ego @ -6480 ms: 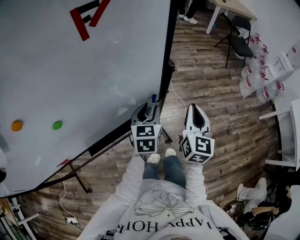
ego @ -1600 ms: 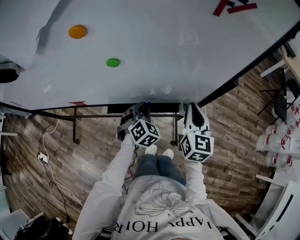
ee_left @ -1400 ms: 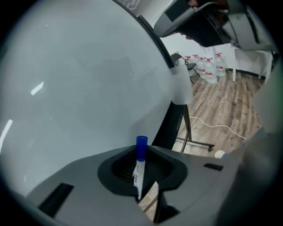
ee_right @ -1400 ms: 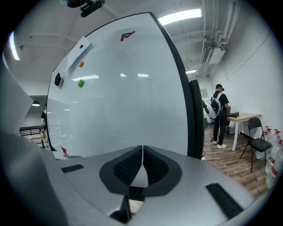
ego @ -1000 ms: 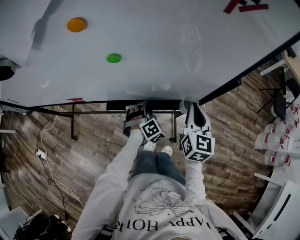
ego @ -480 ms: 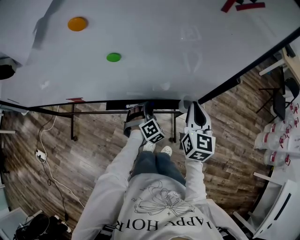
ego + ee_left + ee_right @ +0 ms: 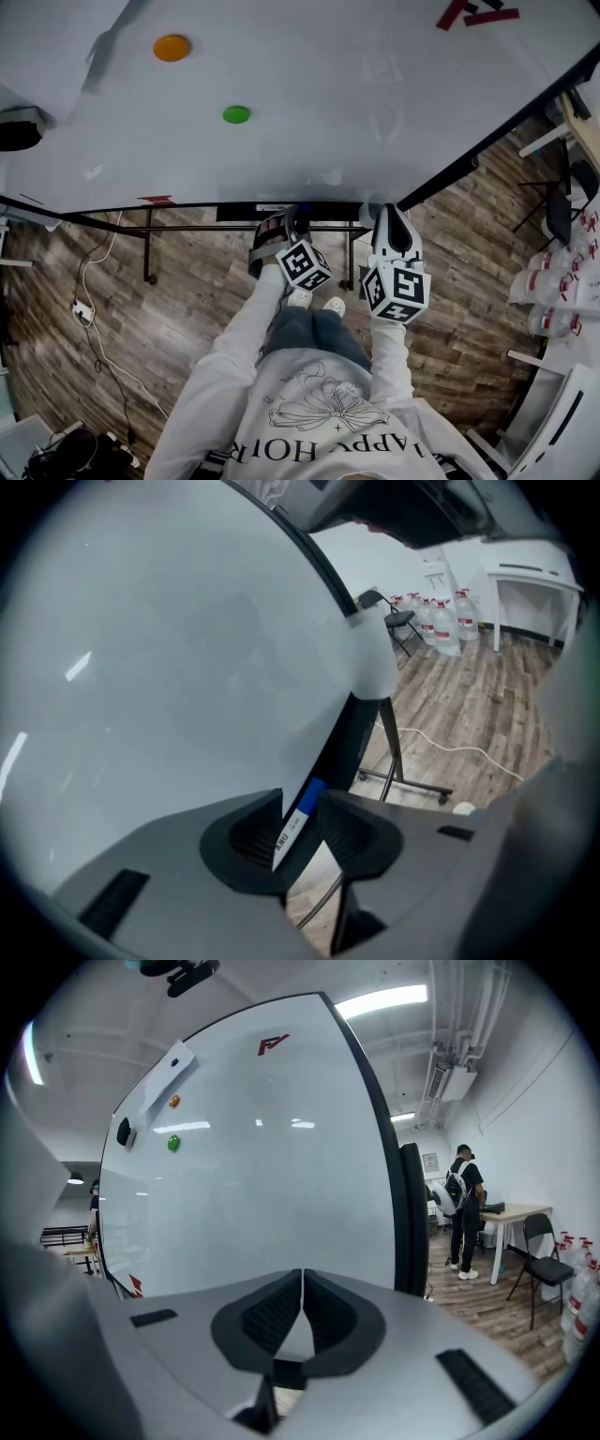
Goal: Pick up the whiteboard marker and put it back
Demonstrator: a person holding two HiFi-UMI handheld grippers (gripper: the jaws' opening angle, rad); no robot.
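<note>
As the jaws of the left hand-held gripper (image 7: 301,804) have just been opening, we find the marker (image 7: 293,829) between them, unpinched, at the whiteboard's (image 7: 169,667) lower edge, its long axis slanting up to the blue cap (image 7: 312,791), while the closed right hand-held gripper (image 7: 301,1302) sits farther off.

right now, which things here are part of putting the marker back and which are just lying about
Part of the job: whiteboard marker, between the jaws of the left gripper, which have just been opening; whiteboard.

Just lying about: orange magnet; green magnet; water bottles; folding chair; person by the far table; right gripper, shut and empty.
</note>
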